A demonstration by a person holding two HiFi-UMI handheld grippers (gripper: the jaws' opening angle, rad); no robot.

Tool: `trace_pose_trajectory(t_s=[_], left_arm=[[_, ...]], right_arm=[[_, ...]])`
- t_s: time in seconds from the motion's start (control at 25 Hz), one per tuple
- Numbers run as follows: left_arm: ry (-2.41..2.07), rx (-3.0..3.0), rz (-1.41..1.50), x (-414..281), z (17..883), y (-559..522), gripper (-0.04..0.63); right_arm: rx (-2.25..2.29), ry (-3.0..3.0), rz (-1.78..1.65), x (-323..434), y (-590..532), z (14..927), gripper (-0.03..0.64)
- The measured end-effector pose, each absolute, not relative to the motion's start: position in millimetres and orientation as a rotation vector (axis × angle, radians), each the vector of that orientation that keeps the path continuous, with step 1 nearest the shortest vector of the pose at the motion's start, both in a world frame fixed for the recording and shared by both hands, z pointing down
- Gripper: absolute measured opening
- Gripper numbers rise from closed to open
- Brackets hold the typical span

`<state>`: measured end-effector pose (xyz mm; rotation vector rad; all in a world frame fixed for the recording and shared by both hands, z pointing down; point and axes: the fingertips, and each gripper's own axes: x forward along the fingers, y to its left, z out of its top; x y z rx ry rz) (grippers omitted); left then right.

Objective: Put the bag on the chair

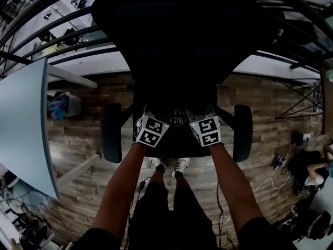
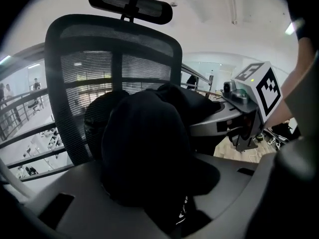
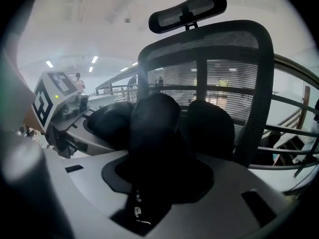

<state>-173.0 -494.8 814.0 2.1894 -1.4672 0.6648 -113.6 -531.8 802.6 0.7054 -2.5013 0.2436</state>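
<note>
The black bag (image 2: 144, 148) lies on the seat of a black mesh office chair (image 1: 177, 30), slumped against the backrest (image 2: 114, 68). In the head view it is a dark mass (image 1: 174, 105) that hardly stands out from the seat. My left gripper (image 1: 156, 114) and right gripper (image 1: 200, 114) are side by side at the seat's front edge. Each is open, with a fold of the bag's black fabric lying loose between its grey jaws (image 2: 174, 218) (image 3: 144, 218). In the right gripper view the bag (image 3: 154, 133) rests in front of the backrest (image 3: 224, 68).
Chair armrests (image 1: 111, 132) (image 1: 242, 132) flank both grippers. A light blue table (image 1: 23, 134) stands at the left, with a bin of clutter (image 1: 62, 105) beside it. A person (image 1: 312, 168) sits on the wooden floor at the right among cables. Railings run behind the chair.
</note>
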Motion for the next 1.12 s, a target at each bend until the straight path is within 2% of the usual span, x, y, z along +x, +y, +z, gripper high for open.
trace_pose_trajectory(t_s=[0.12, 0.32, 0.84, 0.92, 1.12], left_arm=[[-1.488, 2.169, 0.621, -177, 812, -491, 0.248], [-1.565, 2.13, 0.556, -196, 800, -475, 0.276], [-1.68, 2.194, 0.534, -200, 715, -438, 0.276], [-1.704, 2.207, 0.525, -202, 698, -439, 0.275], [-1.728, 2.192, 0.487, -201, 660, -428, 0.269]], right_arm=[[0.691, -2.498, 0.26, -111, -531, 805, 0.225], [0.717, -2.491, 0.242, -102, -526, 802, 0.279], [0.765, -2.545, 0.12, -76, -494, 719, 0.284], [0.791, -2.581, 0.123, -74, -494, 702, 0.275], [0.881, -2.629, 0.108, -63, -484, 656, 0.129]])
